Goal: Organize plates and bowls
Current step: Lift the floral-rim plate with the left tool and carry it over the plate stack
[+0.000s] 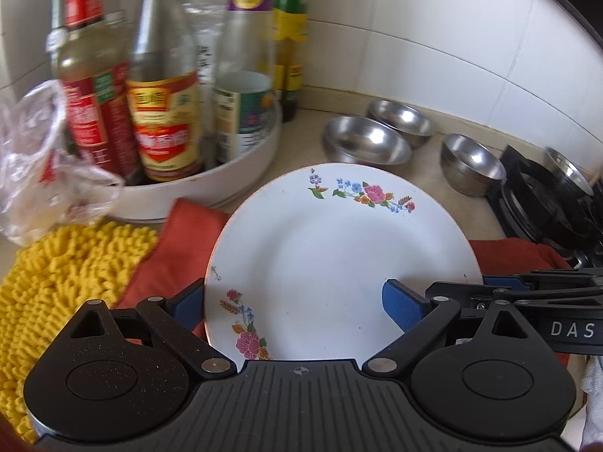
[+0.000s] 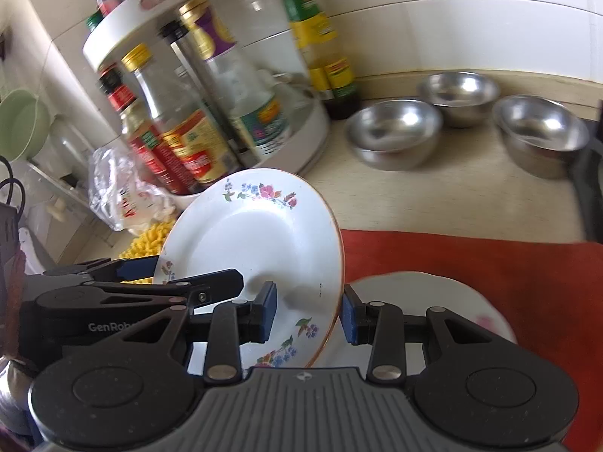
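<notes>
So both grippers are on the same floral plate [image 1: 339, 256] here. The left gripper [image 1: 297, 301] comes at it from the near edge, angled down toward the surface [image 1: 301, 150], with its blue-padded fingers [image 1: 399, 309] straddling the rim: one pad on top of the plate face, the other tucked behind the edge on the left. Looks clamped on the plate to me.

The right gripper [image 2: 309, 316] has the plate's right edge between its pads, one pad on the white face and the other just outside the gold rim. It's tilted down too, and its fingers are narrowed around the rim, grasping it. From the right wrist view the plate sits tilted up, raised off an orange cloth [image 2: 490, 282], with the left gripper's black body reaching in from the left side.

Under the right gripper there's a second plate [image 2: 433, 301] lying flat on that cloth. Further back on the surface are three steel bowls [image 2: 392, 132] close together near the tiled wall, and a white turntable rack [image 1: 226, 180] full of sauce bottles [image 1: 166, 113]. A yellow shaggy mat [image 1: 68, 282] and a crumpled plastic bag [image 1: 37, 165] sit off to the left.
</notes>
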`<state>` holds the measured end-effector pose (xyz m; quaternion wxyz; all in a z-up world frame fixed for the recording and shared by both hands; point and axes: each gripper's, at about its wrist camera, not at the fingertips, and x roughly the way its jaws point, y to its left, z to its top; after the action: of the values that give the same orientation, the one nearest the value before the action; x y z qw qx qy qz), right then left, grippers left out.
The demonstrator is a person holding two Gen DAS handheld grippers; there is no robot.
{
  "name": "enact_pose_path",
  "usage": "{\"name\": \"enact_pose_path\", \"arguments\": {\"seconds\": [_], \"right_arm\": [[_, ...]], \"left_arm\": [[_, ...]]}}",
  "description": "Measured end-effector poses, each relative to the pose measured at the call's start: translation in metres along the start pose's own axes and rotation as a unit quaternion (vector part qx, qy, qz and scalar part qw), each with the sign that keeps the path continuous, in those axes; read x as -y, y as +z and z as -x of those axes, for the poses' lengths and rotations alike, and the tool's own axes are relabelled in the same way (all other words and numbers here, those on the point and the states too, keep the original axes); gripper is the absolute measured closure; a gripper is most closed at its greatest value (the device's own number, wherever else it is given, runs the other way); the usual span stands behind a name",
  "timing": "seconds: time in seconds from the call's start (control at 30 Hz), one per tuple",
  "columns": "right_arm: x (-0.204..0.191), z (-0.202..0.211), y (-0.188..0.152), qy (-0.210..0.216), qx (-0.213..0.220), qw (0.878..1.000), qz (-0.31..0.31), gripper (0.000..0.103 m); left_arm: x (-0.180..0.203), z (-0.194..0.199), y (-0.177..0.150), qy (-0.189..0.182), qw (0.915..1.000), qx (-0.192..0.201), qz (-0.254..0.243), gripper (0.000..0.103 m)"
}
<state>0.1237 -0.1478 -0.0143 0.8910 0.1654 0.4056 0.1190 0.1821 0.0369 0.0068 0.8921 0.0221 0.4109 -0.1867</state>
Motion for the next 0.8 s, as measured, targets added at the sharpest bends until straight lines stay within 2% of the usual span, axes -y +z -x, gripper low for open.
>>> {"name": "enact_pose_path", "arguments": {"seconds": [0.47, 0.67, 0.8], "right_arm": [[0.066, 0.046, -0.033, -0.057, -0.012, 0.997, -0.055, 0.067], [0.082, 0.050, -0.046, -0.069, -0.024, 0.995, -0.062, 0.067], [0.086, 0.050, -0.048, -0.069, -0.025, 0.996, -0.053, 0.067]], "left_arm": [[0.077, -0.025, -0.016, -0.060, 0.9950, -0.042, -0.068, 0.006], [0.092, -0.038, -0.031, -0.062, 0.9929, -0.069, -0.074, 0.006], [0.097, -0.038, -0.035, -0.056, 0.9934, -0.063, -0.078, 0.006]]}}
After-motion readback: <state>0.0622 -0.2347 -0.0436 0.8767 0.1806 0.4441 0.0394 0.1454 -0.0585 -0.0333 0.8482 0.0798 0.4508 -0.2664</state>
